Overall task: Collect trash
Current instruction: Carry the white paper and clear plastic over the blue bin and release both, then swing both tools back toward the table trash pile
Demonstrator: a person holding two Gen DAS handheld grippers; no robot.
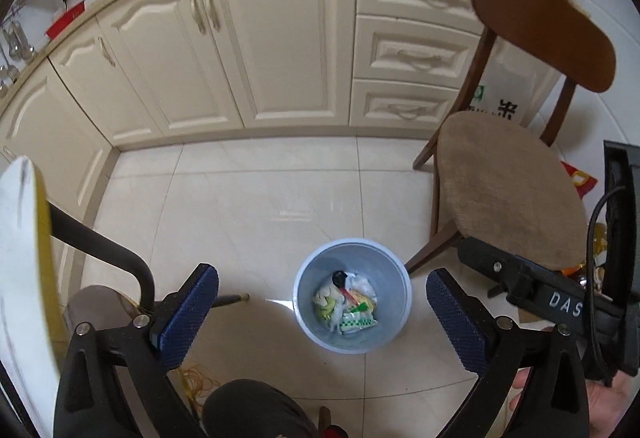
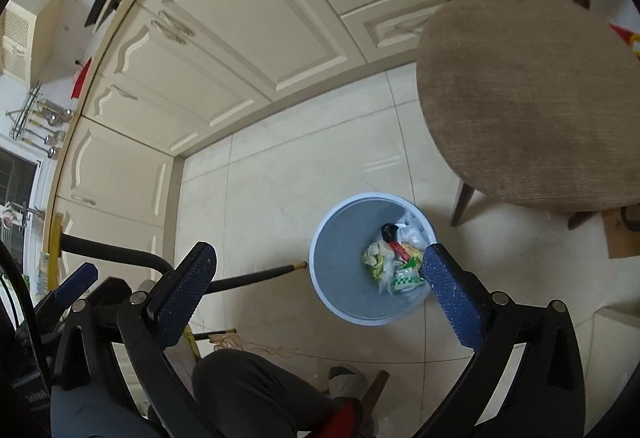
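So both tools are hanging over the kitchen floor, pointed down at the little blue bin point(image 1: 352, 296). The left tool point(image 1: 322, 312) has its jaws spread wide with nothing between them, and the right tool point(image 2: 318, 296) is the same, wide apart and empty.

The bin sits on the tile floor point(image 1: 248, 205) just beside the front leg of the wooden chair point(image 1: 508, 197), a bit out from the cream cabinets point(image 1: 256, 49). There's already trash point(image 1: 348, 306) lying in the bottom: crumpled white wrappers, a green and yellow packet, something red and something black.

Looks like the person is between pieces, with a load in the bin and nothing in hand. No loose litter shows clearly on the open tiles, though there's some stringy yellow stuff point(image 1: 196, 382) near the person's knee point(image 1: 248, 410) that might count. The next move probably calls for swinging away to find another piece, then closing one tool on it.
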